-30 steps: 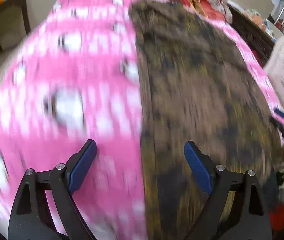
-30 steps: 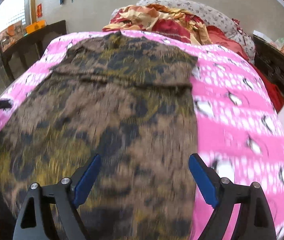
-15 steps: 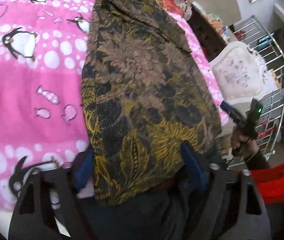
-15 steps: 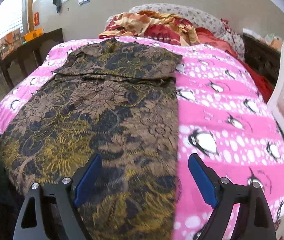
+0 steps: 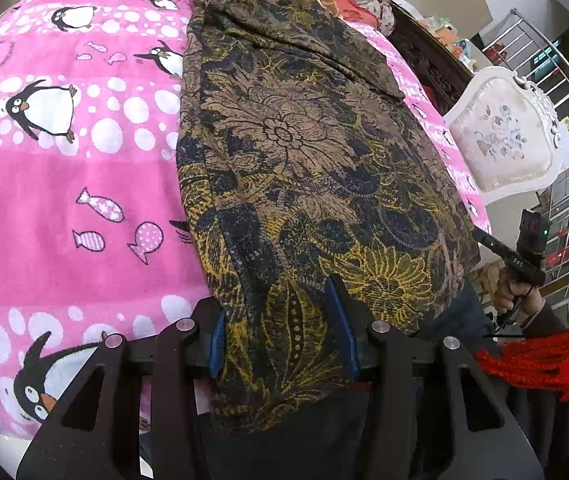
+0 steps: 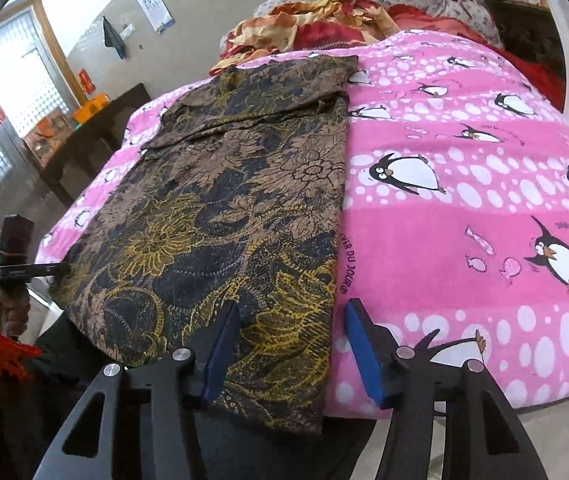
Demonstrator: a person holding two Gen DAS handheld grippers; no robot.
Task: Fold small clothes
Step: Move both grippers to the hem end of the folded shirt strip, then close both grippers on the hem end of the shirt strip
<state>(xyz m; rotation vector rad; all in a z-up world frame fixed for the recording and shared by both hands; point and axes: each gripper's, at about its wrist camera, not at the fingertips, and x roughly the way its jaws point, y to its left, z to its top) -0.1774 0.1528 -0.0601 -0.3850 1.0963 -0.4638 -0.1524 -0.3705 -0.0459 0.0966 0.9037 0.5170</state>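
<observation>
A brown and gold floral garment (image 5: 304, 168) lies flat and lengthwise on a bed covered by a pink penguin-print blanket (image 5: 64, 184), its near hem hanging over the bed's front edge. Left wrist view: to the left of the left gripper (image 5: 280, 340) spreads bare blanket; the gripper itself straddles the garment's near left corner, its blue pads half-closed with the hem cloth bunched between them, the jaws having just been closing; whether the pads already pinch the cloth cannot be told. Beyond and to the right of this gripper, the right gripper (image 5: 496, 246) shows at the garment's other corner, with a white upholstered chair (image 5: 504, 140) behind it. Right wrist view: the left gripper (image 6: 44, 268) appears far left; the right gripper (image 6: 292, 348) sits over the garment's near right corner, jaws half-open and just closing, the left pad on the cloth, the right pad over the blanket beside the edge.
</observation>
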